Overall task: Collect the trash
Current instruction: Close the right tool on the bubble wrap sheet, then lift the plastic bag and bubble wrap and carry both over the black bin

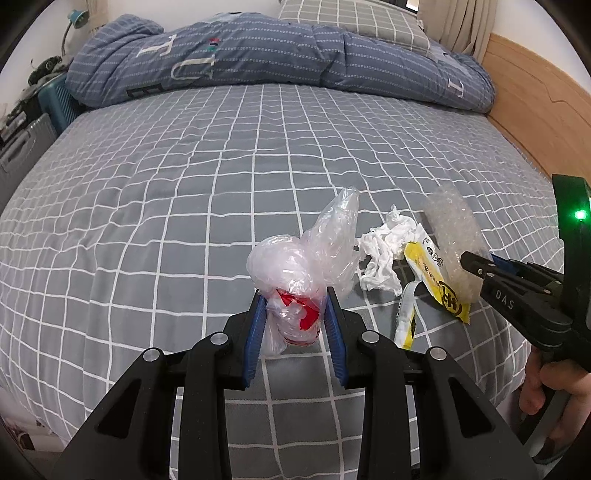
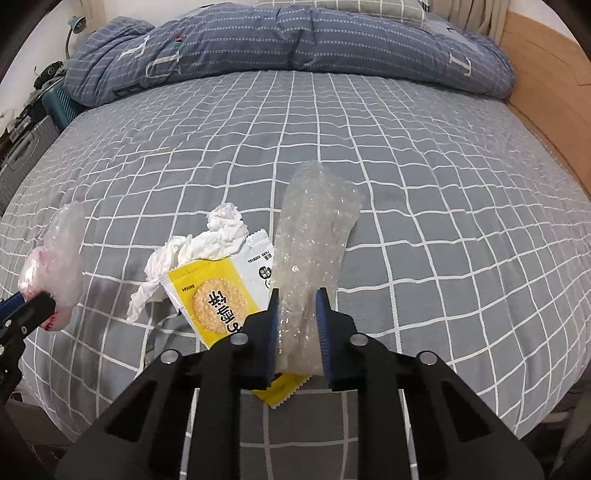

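In the left wrist view my left gripper [image 1: 293, 295] is shut on a crumpled clear plastic bag [image 1: 295, 266] with red print, held just above the grey checked bed sheet [image 1: 184, 184]. My right gripper [image 2: 297, 295] is shut on a strip of bubble wrap [image 2: 314, 229] that stands up between its blue pads. Beside it on the sheet lie a yellow cracker wrapper [image 2: 214, 295] and a crumpled white tissue [image 2: 207, 243]. The right gripper [image 1: 467, 260] also shows at the right edge of the left wrist view, and the left gripper [image 2: 40, 299] with the plastic bag [image 2: 55, 258] at the left edge of the right wrist view.
A folded blue duvet [image 1: 258, 55] and a pillow [image 1: 351, 18] lie at the far end of the bed. A wooden bed board [image 1: 535, 103] runs along the right side. Suitcases [image 1: 22, 155] and clutter stand off the left edge. A person's hand [image 1: 554, 391] holds the right gripper.
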Demonstrator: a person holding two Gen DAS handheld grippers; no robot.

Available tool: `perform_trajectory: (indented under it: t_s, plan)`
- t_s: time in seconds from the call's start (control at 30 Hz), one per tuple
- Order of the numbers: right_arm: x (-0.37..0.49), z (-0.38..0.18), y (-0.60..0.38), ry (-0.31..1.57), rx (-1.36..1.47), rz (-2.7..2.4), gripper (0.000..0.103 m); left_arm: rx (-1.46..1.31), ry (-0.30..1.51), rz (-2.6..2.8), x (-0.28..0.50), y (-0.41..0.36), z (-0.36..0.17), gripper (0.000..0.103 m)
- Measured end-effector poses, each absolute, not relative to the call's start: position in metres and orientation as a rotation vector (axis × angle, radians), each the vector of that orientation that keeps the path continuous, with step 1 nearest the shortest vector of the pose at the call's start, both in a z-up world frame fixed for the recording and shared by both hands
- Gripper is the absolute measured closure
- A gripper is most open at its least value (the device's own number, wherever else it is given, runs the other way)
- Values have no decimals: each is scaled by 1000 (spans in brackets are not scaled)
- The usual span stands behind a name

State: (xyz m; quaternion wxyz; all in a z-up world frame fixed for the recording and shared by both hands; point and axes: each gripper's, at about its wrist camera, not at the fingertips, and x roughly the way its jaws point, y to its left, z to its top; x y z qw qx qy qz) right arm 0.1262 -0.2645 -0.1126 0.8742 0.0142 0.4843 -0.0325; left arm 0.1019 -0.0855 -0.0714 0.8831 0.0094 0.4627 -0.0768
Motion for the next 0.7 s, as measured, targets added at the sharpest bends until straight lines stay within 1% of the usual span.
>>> perform_trajectory:
  t_s: [0.17,0.7]
  plan:
    - [121,-105,-265,991,36,-74,89,19,958,-161,98,-86,-68,72]
    - [95,-77,-259,936,39,-70,89,23,944,-160,83,-85,-57,72]
